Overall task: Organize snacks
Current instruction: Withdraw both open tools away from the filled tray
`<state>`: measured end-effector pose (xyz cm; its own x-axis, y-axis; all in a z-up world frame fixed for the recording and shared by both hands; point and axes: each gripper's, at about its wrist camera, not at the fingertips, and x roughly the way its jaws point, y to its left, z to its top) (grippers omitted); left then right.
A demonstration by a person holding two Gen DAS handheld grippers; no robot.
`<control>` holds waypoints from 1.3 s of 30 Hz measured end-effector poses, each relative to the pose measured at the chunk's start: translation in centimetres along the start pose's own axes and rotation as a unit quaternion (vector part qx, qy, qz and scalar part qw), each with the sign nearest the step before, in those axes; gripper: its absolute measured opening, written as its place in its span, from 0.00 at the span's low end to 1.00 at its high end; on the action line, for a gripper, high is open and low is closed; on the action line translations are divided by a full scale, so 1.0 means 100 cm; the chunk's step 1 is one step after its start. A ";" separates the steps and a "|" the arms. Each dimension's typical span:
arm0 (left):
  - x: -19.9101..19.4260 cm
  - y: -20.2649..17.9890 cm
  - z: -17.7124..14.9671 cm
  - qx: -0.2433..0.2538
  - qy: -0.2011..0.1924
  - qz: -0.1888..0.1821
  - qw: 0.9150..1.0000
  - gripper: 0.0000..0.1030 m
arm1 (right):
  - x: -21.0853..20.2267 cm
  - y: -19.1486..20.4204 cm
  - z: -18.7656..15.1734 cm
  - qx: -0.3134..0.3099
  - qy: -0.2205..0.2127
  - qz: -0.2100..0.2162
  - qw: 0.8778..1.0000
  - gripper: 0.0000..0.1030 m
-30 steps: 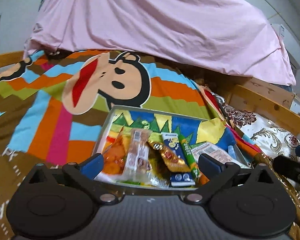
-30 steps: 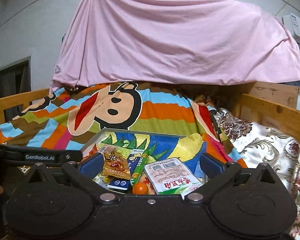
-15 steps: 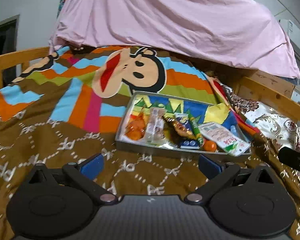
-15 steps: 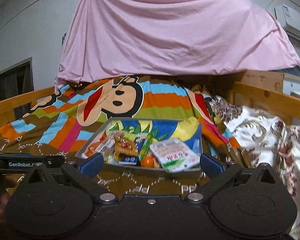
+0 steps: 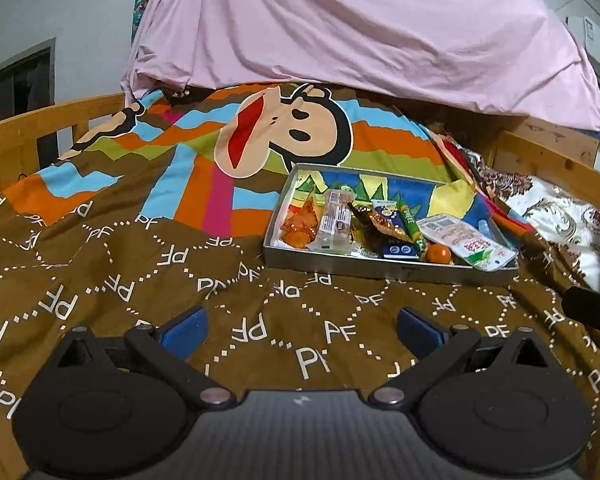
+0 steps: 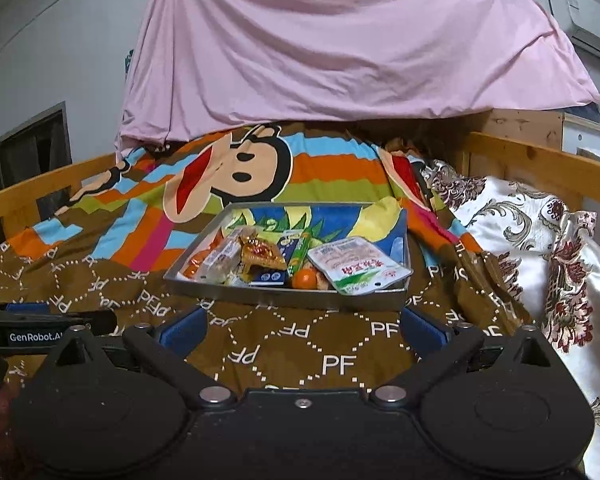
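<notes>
Both grippers have been drawn back from the tray (image 5: 384, 270) over the last second: a second ago the snacks were framed right between the fingers of each, whereas now a broad stretch of brown quilt (image 5: 140, 264) is seen between them and the tray's near wall. The left gripper (image 5: 300, 326) is held with its jaws spread wide and nothing between them; the right gripper (image 6: 302, 326) is likewise wide apart and empty.

All the snacks are gathered in the tray, which is set on the quilt: orange-wrapped sweets (image 5: 298, 226) at the left end, a clear-wrapped bar (image 5: 334, 222) beside them, a gold packet (image 6: 260, 254), a green stick pack (image 5: 410, 220), a small orange fruit (image 6: 305, 279) and a white pouch (image 6: 354, 265) (its corner overhangs the near rim). Nothing is seen loose on the quilt. The withdrawal is therefore judged to mark the task as finished, or very nearly so.
</notes>
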<state>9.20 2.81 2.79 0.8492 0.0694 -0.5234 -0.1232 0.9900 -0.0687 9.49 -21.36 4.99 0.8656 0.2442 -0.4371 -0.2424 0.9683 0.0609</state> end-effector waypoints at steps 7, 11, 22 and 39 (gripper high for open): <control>0.001 -0.004 -0.001 0.018 -0.001 0.008 1.000 1.00 | 0.007 -0.002 -0.007 0.004 0.015 0.003 1.000 0.99; 0.000 -0.005 -0.001 0.019 -0.002 0.008 1.000 1.00 | 0.008 -0.002 -0.009 0.000 0.017 0.007 1.000 0.99; 0.001 -0.010 -0.002 0.031 0.000 0.005 1.000 0.99 | 0.008 -0.002 -0.011 -0.005 0.022 0.011 1.000 0.99; -0.002 -0.008 -0.001 0.040 -0.006 0.001 0.999 0.99 | 0.008 0.000 -0.011 -0.008 0.022 0.015 1.000 0.99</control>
<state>9.09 1.95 2.88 0.8551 0.0731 -0.5133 -0.0843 0.9964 0.0015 9.68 -21.22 3.69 0.8381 0.2705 -0.4737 -0.2755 0.9594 0.0604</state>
